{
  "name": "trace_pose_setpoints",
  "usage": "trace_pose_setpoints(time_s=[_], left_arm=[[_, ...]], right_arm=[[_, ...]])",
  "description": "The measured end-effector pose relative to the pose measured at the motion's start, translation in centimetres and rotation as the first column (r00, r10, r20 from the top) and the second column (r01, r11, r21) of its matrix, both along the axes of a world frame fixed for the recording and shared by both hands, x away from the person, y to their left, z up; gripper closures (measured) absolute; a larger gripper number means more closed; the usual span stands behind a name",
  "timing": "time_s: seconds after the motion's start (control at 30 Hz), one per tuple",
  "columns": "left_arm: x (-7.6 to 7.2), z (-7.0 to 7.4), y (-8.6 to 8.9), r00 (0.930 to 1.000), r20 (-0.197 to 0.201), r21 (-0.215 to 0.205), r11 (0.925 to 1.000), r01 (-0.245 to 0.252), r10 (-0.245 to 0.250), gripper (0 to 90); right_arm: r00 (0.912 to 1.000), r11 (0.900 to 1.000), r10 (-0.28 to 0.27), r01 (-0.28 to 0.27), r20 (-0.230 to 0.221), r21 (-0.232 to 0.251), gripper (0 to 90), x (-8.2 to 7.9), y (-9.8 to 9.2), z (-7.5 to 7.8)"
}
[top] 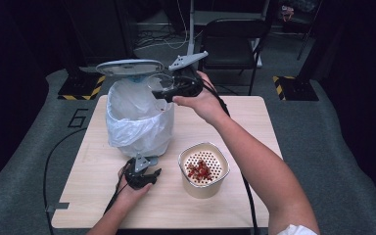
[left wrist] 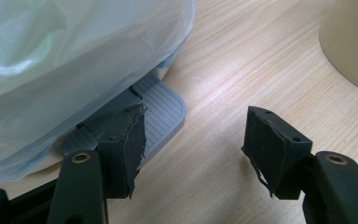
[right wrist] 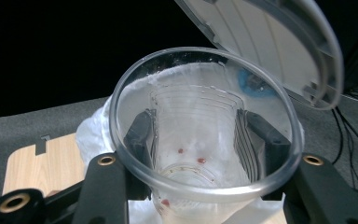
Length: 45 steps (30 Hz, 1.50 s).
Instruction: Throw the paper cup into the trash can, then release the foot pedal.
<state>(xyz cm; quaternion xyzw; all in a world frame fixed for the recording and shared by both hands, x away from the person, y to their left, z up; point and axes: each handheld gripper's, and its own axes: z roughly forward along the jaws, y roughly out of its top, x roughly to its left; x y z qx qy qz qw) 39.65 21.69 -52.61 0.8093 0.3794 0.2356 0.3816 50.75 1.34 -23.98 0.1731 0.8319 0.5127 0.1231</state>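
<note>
Two claws, right claw (top: 169, 88) raised gripping cup (right wrist: 205, 135), left claw (top: 144, 176) low at pedal (left wrist: 161, 114)

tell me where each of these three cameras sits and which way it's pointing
High view: above the person's side, looking forward and down at the table; both forearms show.
Left gripper view: on the left gripper, low, facing the bin's pedal; both jaws show.
Right gripper view: on the right gripper, facing the clear cup it clamps.
Shared: the bagged bin, lid raised.
</note>
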Motion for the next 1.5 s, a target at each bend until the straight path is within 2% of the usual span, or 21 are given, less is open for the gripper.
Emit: trace_pose_setpoints(time_s=[0.53, 0.93, 1.07, 1.13, 1.2, 1.23, 1.27, 1.33, 1.37, 1.5], left_arm=[[0.0, 0.0, 0.0, 1.0, -0.005, 0.001, 1.0, 0.002, -0.002, 38.5], [0.0, 0.0, 0.0, 1.0, -0.004, 0.0, 1.0, 0.002, -0.002, 38.5], [0.0, 0.0, 0.0, 1.0, -0.004, 0.002, 1.0, 0.002, -0.002, 38.5], [0.0, 0.0, 0.0, 1.0, 0.0, -0.002, 1.0, 0.001, -0.001, 38.5], [0.0, 0.0, 0.0, 1.0, -0.001, 0.0, 1.0, 0.001, -0.001, 38.5], [0.0, 0.0, 0.0, 1.0, -0.001, 0.0, 1.0, 0.001, -0.001, 38.5], [0.0, 0.0, 0.0, 1.0, 0.0, -0.001, 1.0, 0.0, 0.0, 38.5], [0.0, 0.0, 0.0, 1.0, -0.004, 0.001, 1.0, 0.002, -0.002, 38.5], [0.0, 0.0, 0.0, 1.0, 0.0, 0.0, 1.0, 0.0, 0.0, 38.5], [0.0, 0.0, 0.0, 1.0, -0.004, 0.002, 1.0, 0.002, -0.002, 38.5]], right_arm=[[0.9998, 1.0, 0.003, -0.003, -0.019, -0.011, 49.3, 1.5, 3.6, -0.6], [0.9982, 0.999, -0.02, 0.019, -0.057, -0.027, 47.9, 3.1, 6.4, -2.9], [0.9985, 0.999, -0.038, 0.036, -0.04, -0.032, 46.8, 3.4, 7.4, -3.5], [0.9977, 0.998, -0.055, 0.054, -0.04, -0.02, 44.4, 3.5, 7.8, -3.7], [0.9954, 0.997, -0.071, 0.07, -0.064, -0.013, 37.1, 3.7, 8.0, -3.8], [0.994, 0.997, -0.075, 0.074, -0.079, -0.017, 32.8, 3.7, 8.2, -4.0], [0.9878, 0.996, -0.091, 0.088, -0.126, -0.031, 31.1, 3.4, 8.3, -4.0], [0.9912, 0.995, -0.097, 0.095, -0.09, -0.022, 22.3, 3.2, 8.3, -4.1], [0.9892, 0.994, -0.106, 0.104, -0.101, -0.026, 19.1, 3.1, 8.3, -4.1], [0.9892, 0.992, -0.111, 0.105, -0.096, -0.066, 16.3, 2.7, 8.1, -4.2]])
